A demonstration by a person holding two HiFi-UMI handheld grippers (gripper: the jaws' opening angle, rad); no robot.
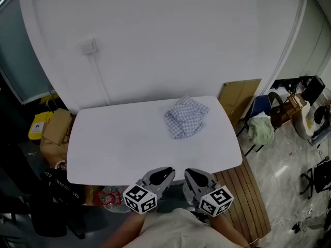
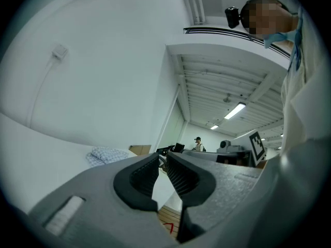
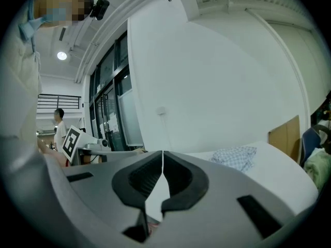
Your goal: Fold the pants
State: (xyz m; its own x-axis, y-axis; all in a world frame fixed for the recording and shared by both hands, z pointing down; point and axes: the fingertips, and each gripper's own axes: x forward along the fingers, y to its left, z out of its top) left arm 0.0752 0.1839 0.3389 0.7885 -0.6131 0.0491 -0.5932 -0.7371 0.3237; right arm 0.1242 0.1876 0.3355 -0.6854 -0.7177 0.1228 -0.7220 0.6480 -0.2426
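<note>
The pants (image 1: 186, 117), a blue-and-white checked bundle, lie folded on the white table (image 1: 114, 138) toward its back right. They also show in the left gripper view (image 2: 108, 155) and the right gripper view (image 3: 235, 156), far ahead of the jaws. Both grippers hang side by side just off the table's near edge, close to my body and pointing level. My left gripper (image 1: 164, 173) (image 2: 162, 156) has a narrow gap between its jaws, with nothing in it. My right gripper (image 1: 192, 174) (image 3: 163, 154) is shut, pads meeting, and empty.
A cardboard sheet (image 1: 239, 99) leans on the wall at the table's right. Beside it stands a chair with a green cloth (image 1: 261, 128). Brown bags and a yellow box (image 1: 51, 128) sit at the left. Wooden slats (image 1: 243, 200) cover the floor at the right front.
</note>
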